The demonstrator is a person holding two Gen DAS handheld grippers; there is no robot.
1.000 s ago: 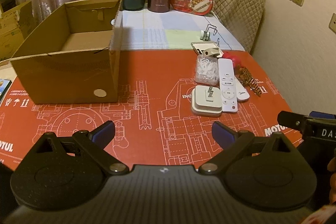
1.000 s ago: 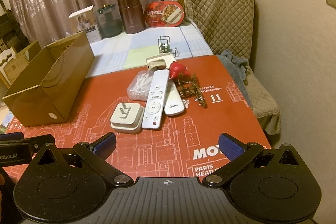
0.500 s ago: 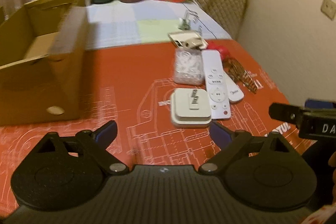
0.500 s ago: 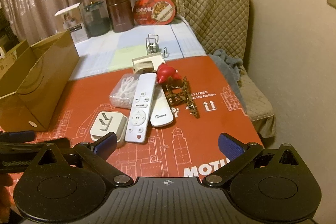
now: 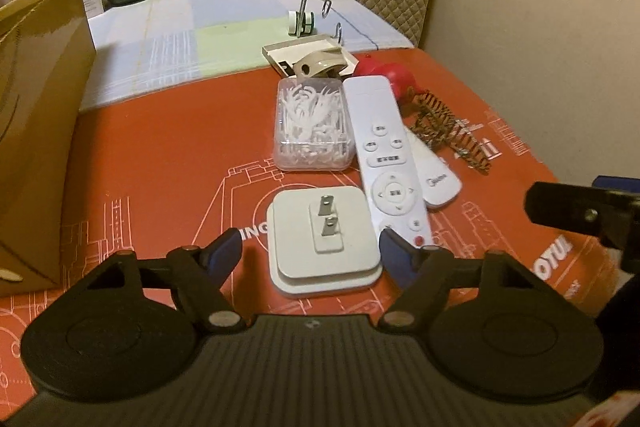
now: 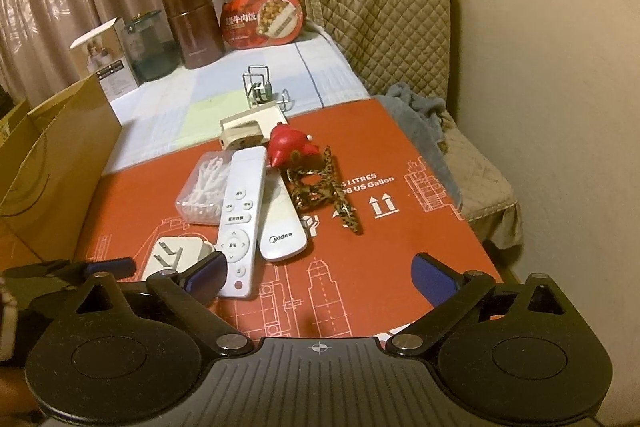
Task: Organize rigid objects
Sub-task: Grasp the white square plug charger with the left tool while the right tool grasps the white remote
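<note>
The square white plastic plug adapter (image 5: pixel 324 239) lies flat on the red printed table mat (image 5: pixel 168 147), its two metal prongs pointing up. My left tongs (image 5: pixel 314 253) are spread wide around it, one blue-tipped finger on each side of it, gripping nothing; whether the tips touch its edges I cannot tell. From my right wrist view the adapter (image 6: pixel 176 251) shows partly behind my left finger.

Just to its right lies the long white remote control with round buttons (image 5: pixel 386 159), and beside that, partly under it, a shorter white remote marked Midea (image 5: pixel 438 181). Beyond the adapter sits a clear plastic box of white floss picks (image 5: pixel 314 125). Farther back is a beige plastic piece on a flat white box (image 5: pixel 320 61), a glossy red rounded figure (image 5: pixel 386 73) and a brown spotted chain-like tangle (image 5: pixel 448 129).

My right tongs (image 6: pixel 318 277) hang wide open over bare mat near the front edge, empty.

The open brown cardboard box (image 5: pixel 40 99) stands at the left side of the table.
</note>
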